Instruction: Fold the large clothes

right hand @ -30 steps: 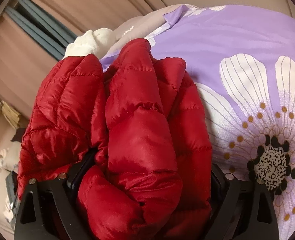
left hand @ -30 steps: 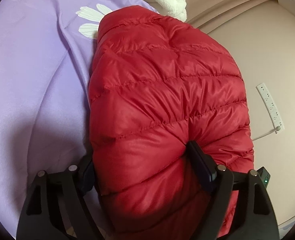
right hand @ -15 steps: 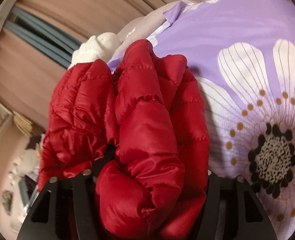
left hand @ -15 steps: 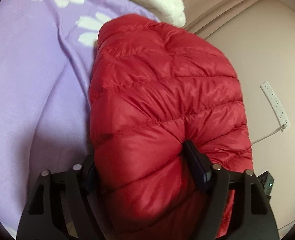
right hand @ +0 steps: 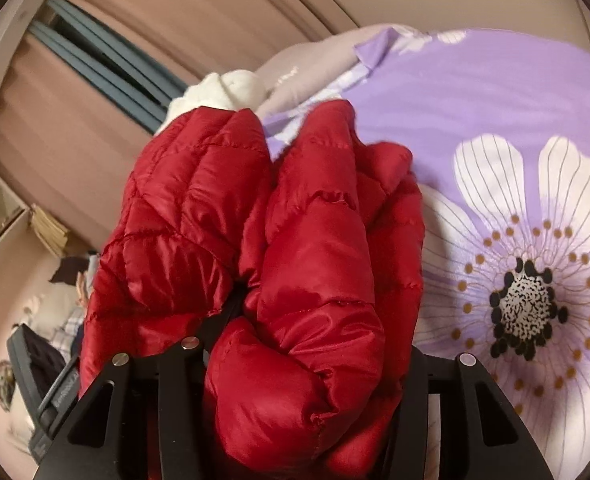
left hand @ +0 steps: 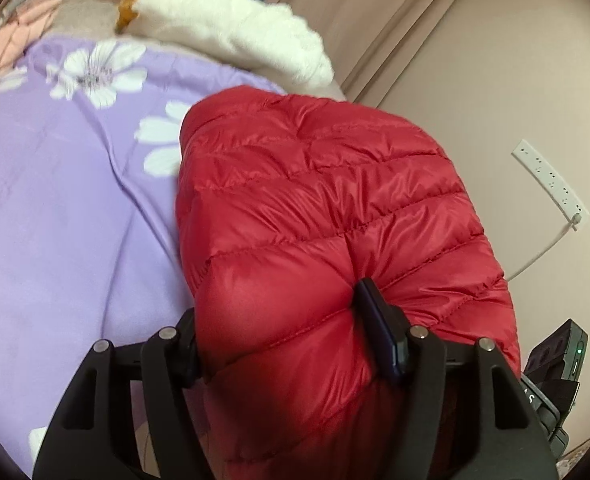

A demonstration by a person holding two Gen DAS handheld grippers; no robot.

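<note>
On the purple floral bedspread [left hand: 67, 208], the red puffer jacket [left hand: 315, 208] lies bunched, both claws pinching it, jaws just closing tighter: left claw [left hand: 283, 320] on 1 quilted fold, right claw [right hand: 315, 344] on a thick wad. Light, squashy and slick; grip along seams.

The left wrist camera is sitting just behind the left tongs [left hand: 283, 320], tilting downward, with the red puffer jacket [left hand: 335, 208] filling the near field. The right wrist camera is looking past the right tongs [right hand: 315, 344] equally closely. Both views are sharing the jacket, the purple flowered bedspread [left hand: 67, 200], the white plush [left hand: 235, 28] and the curtains [right hand: 175, 8]
</note>
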